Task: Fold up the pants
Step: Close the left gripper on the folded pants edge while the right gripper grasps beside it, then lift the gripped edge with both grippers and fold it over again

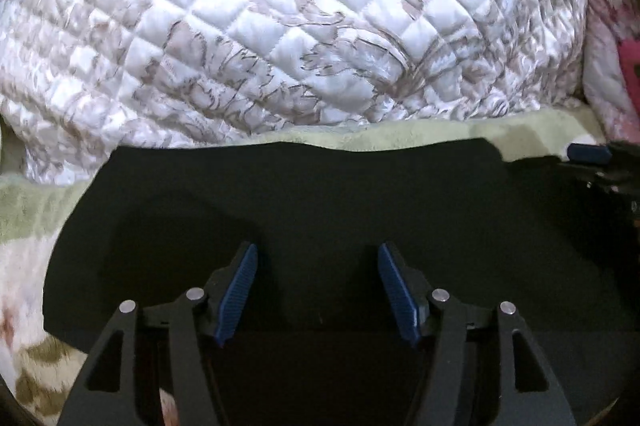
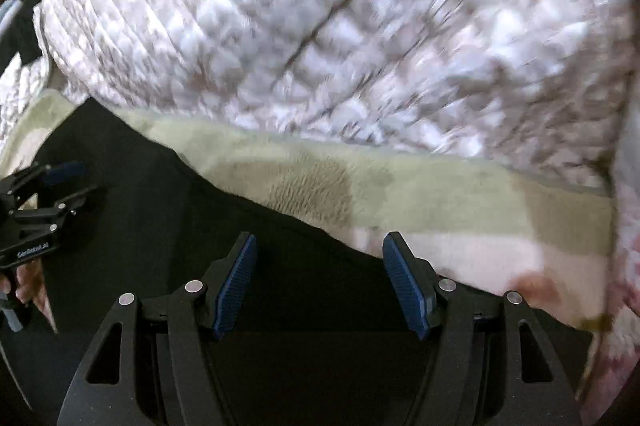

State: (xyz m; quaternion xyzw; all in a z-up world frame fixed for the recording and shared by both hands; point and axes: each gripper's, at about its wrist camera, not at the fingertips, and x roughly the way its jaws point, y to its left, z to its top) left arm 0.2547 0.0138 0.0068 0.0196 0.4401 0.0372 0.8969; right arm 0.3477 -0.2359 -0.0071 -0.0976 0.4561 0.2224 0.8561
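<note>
The black pants [image 1: 320, 194] lie flat on the bed [image 1: 36, 210], long axis from 9 to 3 o'clock, directly under both wide, empty tongs, left [image 1: 318, 290] over the middle and right [image 2: 320, 282] nearer the 3 o'clock edge.

Left hand-held gripper [image 1: 318, 286]: pitched steeply downward, jaws spread wide, blue ribbed pads [image 1: 236, 296] facing each other with nothing between them. Black linkage arms fan out toward the camera.

Right hand-held gripper [image 2: 320, 282]: likewise pitched steeply downward, jaws spread wide, blue pads [image 2: 406, 286] clear of any contact.

Seen from the right wrist, the left unit sits at the far left edge, a person's fingers [image 2: 28, 284] wrapped around its handle. From the left wrist, only a blue pad tip of the right unit shows at the right edge.
</note>
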